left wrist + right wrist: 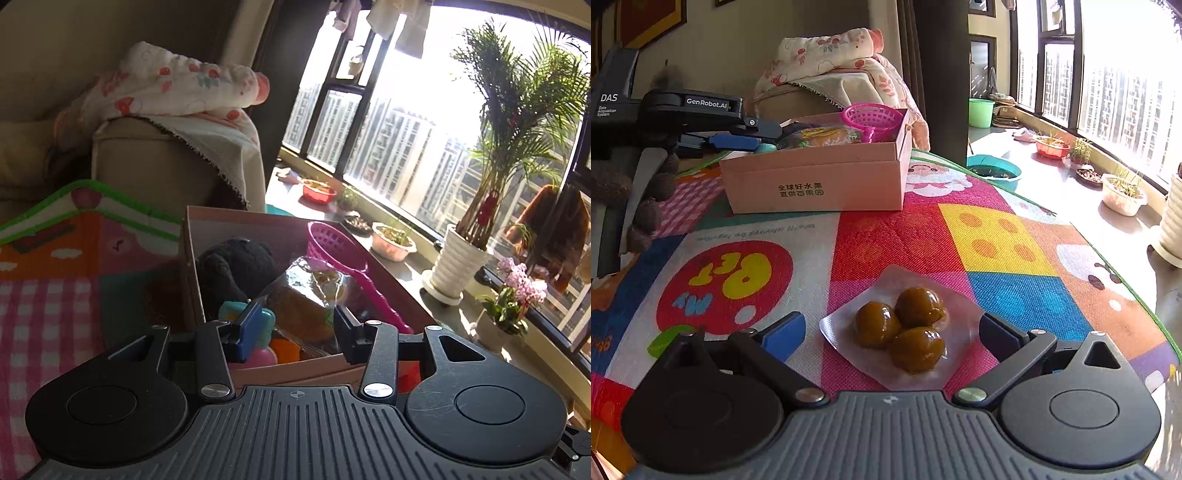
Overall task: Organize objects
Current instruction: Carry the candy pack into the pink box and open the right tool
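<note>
The right gripper (892,334) was spread wide, and the clear plastic packet of three brown glazed balls (900,332) lay on the colourful play mat (997,236) between its fingers, untouched. Farther back, the left gripper (291,325) hovered half open and empty over the pink cardboard box (816,184) of toys.

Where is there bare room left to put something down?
The play mat is bare between the cardboard box and the wrapped packet of three brown balls. The box itself is crowded with toys.
</note>
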Demonstrator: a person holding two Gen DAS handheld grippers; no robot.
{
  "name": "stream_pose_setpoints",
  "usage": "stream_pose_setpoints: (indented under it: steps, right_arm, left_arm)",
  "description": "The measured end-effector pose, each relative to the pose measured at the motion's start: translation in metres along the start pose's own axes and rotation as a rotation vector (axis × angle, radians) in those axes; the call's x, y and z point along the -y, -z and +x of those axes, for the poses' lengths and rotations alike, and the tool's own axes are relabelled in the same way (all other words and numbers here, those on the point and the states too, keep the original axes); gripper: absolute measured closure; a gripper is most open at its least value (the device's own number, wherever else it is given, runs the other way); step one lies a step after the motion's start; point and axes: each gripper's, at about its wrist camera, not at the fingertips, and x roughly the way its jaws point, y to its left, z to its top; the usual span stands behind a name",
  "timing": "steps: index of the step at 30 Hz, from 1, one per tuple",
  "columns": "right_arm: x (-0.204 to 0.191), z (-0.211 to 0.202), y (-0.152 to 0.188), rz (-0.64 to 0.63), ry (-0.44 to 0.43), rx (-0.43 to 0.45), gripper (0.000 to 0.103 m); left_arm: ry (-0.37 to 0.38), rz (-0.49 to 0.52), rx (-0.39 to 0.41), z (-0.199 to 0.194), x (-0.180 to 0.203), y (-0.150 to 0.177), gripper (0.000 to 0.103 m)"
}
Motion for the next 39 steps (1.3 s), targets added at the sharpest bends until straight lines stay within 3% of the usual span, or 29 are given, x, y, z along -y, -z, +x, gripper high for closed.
stream_pose_setpoints:
  steps: [4, 7, 10, 15, 18, 21, 25, 32, 33, 35, 39]
  right_arm:
    - [-0.016, 0.002, -0.001, -0.079, -0.004, 0.009, 0.002]
    - [-0.017, 0.006, -0.002, -0.089, 0.015, 0.001, 0.002]
    - [-0.010, 0.009, -0.001, -0.047, 0.028, -0.005, 0.000]
    - [0.001, 0.008, -0.004, 0.041, 0.065, 0.002, 0.000]
    - [0.009, 0.012, -0.005, 0.097, 0.083, -0.013, 0.000]
    - [0.002, 0.013, -0.007, 0.070, 0.083, -0.025, 0.001]
    - [-0.017, 0.010, -0.010, -0.018, 0.069, -0.027, 0.024]
    - [-0.053, 0.006, -0.014, -0.126, 0.004, -0.028, 0.028]
    - [-0.057, 0.006, -0.017, -0.136, -0.008, -0.040, 0.047]
    - [-0.062, 0.005, -0.024, -0.161, -0.015, -0.060, 0.075]
    - [-0.063, 0.003, -0.031, -0.209, 0.000, -0.062, 0.077]
  left_arm:
    - [0.000, -0.059, 0.026, -0.016, -0.001, -0.004, 0.056]
    - [-0.111, -0.004, 0.052, -0.041, 0.007, -0.001, 0.056]
    - [-0.207, 0.035, 0.010, -0.054, 0.013, 0.008, 0.056]
    - [-0.233, -0.008, -0.089, -0.058, 0.006, 0.026, 0.056]
    - [-0.250, -0.012, -0.107, -0.064, 0.005, 0.036, 0.056]
    - [-0.250, -0.006, -0.115, -0.070, 0.006, 0.043, 0.056]
    - [-0.237, -0.019, -0.123, -0.073, 0.003, 0.049, 0.056]
    - [-0.214, -0.015, -0.124, -0.079, 0.001, 0.053, 0.056]
    - [-0.213, -0.016, -0.124, -0.079, 0.000, 0.053, 0.056]
    - [-0.212, -0.021, -0.124, -0.080, -0.002, 0.054, 0.056]
    - [-0.205, -0.035, -0.119, -0.081, -0.007, 0.056, 0.056]
